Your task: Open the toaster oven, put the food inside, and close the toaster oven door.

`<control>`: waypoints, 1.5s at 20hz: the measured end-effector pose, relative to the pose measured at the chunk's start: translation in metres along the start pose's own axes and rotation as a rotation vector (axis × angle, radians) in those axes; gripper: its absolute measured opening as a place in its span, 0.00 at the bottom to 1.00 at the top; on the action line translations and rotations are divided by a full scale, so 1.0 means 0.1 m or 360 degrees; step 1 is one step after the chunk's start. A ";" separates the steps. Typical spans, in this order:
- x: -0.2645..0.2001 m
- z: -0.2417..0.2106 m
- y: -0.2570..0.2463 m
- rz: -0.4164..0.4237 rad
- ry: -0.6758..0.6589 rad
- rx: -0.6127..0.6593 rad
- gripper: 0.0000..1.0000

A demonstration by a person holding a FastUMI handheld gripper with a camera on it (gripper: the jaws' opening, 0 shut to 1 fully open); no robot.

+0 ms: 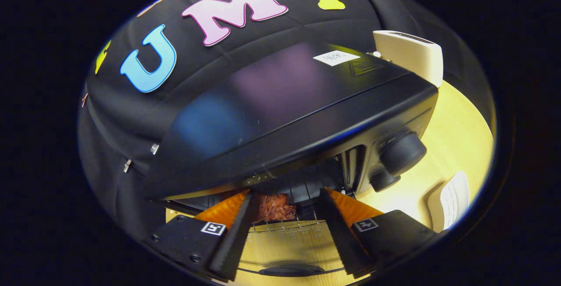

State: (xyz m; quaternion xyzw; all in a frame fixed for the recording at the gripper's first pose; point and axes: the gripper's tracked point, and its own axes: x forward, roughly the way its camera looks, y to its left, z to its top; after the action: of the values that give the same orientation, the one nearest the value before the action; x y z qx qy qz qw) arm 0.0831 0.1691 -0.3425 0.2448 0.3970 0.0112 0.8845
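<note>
The toaster oven (298,115) stands open on the desk (460,145), its glass door (289,251) folded down flat just below the hand-held gripper (285,229), with the door's dark handle (291,270) at the near edge. The food (275,207), a reddish-brown, rough-textured piece, sits inside the oven on a wire rack (285,224), just ahead of the fingertips and between their lines. The hand-held gripper's fingers stand spread apart and hold nothing; neither one touches the food.

Judging by this, opening is done and the food is already inside, so the step in hand looks like the release or the pull-back before closing. The next move probably calls for drawing the fingers clear of the rack, dropping below the door's front edge, and lifting the door by its handle until it swings up shut. The open fingers would have to clear the rack wires on the way out so as not to drag the rack or the food forward.

The oven body is smooth black metal with a glossy top that mirrors soft colour from the wall behind. Two round black knobs (401,154) stick out of its side panel, one larger above a smaller one. The door pane is clear, showing the pale wood grain of the desk through it. A cream-coloured, rounded box (412,55) stands behind the oven, and a white ribbed object (451,200) lies on the desk beside it.
</note>
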 end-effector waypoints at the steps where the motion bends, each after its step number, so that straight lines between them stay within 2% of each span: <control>1: -0.01 0.01 -0.02 -0.0005 -0.0009 -0.0011 0.94; 2: -0.04 0.02 -0.03 -0.0011 -0.0016 -0.0020 0.99; 6: -0.17 0.03 -0.12 -0.0055 -0.0032 -0.0021 0.99; 17: -0.80 0.01 -0.12 0.0011 -0.0065 0.0014 0.98; 24: -1.38 -0.11 0.09 0.0089 -0.0123 -0.0313 0.98; 28: -1.60 -0.47 0.13 0.0073 -0.0039 -0.0520 0.98; 30: -1.61 -0.69 0.14 0.0073 0.0035 -0.0561 0.98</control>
State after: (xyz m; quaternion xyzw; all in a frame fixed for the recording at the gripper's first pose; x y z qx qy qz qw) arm -0.0737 0.1761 -0.2637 0.0948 0.3929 0.1033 0.9088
